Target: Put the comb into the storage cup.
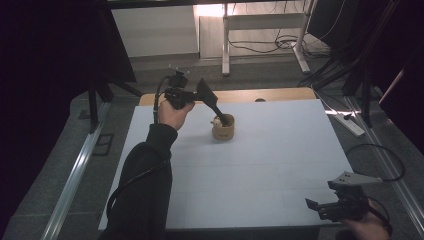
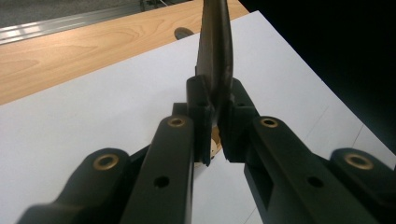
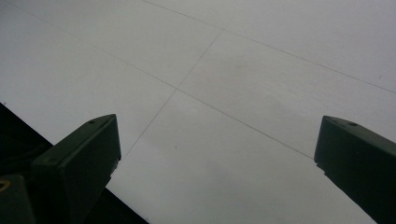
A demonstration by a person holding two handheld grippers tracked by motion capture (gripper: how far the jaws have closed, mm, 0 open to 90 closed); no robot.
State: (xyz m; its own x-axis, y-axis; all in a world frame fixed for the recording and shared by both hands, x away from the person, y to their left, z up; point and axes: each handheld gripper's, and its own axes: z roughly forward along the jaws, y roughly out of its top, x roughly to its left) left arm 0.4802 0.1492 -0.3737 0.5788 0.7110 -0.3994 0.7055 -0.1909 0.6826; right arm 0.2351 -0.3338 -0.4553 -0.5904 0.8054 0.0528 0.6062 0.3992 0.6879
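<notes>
The left gripper (image 1: 207, 97) is above the far part of the table (image 1: 260, 165), near the far left corner. Its fingers (image 2: 203, 121) are closed on a dark flat tool (image 2: 215, 51), and they grip it by its broad end. In the high view the tool (image 1: 214, 104) goes down at a slant from the gripper to the right, and its lower end is inside a small tan cup (image 1: 223, 129). The cup stands upright on the white table, a little left of the middle and closer to the far edge. Something small and pale (image 1: 216, 120) is at the left rim of the cup; I cannot tell what it is.

The right gripper (image 1: 312, 205) is at the near right corner, well apart from the cup. Its fingers (image 3: 81, 154) are wide open over the bare table, with nothing between them.
</notes>
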